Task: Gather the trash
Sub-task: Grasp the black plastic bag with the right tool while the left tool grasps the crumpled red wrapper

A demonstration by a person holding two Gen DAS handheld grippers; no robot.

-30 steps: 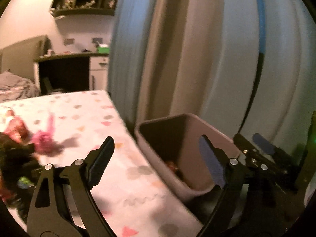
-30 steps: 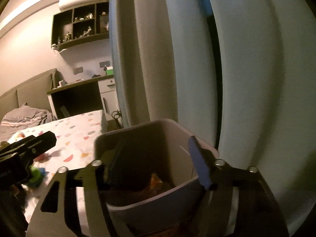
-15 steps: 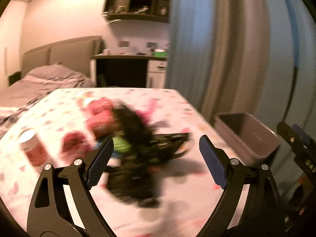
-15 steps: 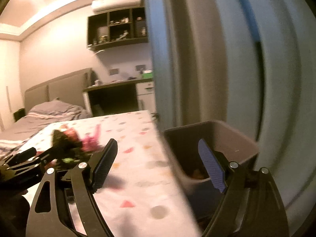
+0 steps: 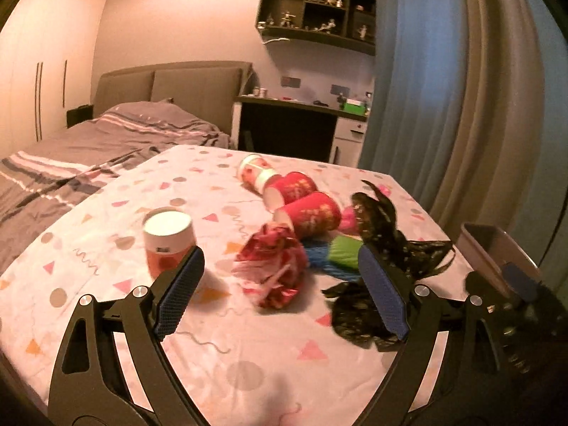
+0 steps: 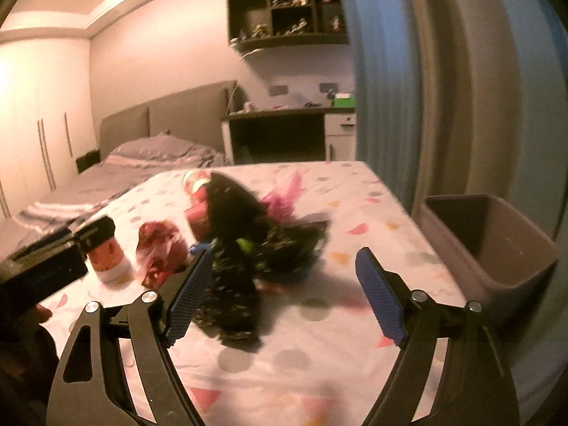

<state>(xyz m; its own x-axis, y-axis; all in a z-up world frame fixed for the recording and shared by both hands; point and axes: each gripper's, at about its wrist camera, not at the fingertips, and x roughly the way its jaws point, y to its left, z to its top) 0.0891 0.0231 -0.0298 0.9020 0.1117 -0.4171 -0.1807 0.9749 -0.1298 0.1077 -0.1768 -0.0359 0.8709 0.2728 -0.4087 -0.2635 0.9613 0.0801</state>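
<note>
Crumpled red foil wrapper [image 5: 275, 266], two red paper cups [image 5: 307, 206] on their sides, black glittery plastic scrap [image 5: 383, 248] and an upright white-lidded jar [image 5: 170, 241] litter the surface; the grey plastic bin [image 6: 490, 245] stands beside it.

Grey bed [image 5: 117, 131], dark desk [image 5: 294, 120], wall shelf [image 5: 319, 14], blue curtains [image 5: 408, 71], warm light

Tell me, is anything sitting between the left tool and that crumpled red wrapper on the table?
Nothing visible. The left tool is open and the crumpled red wrapper lies straight ahead between its fingers, with only bare tablecloth in front.
</note>
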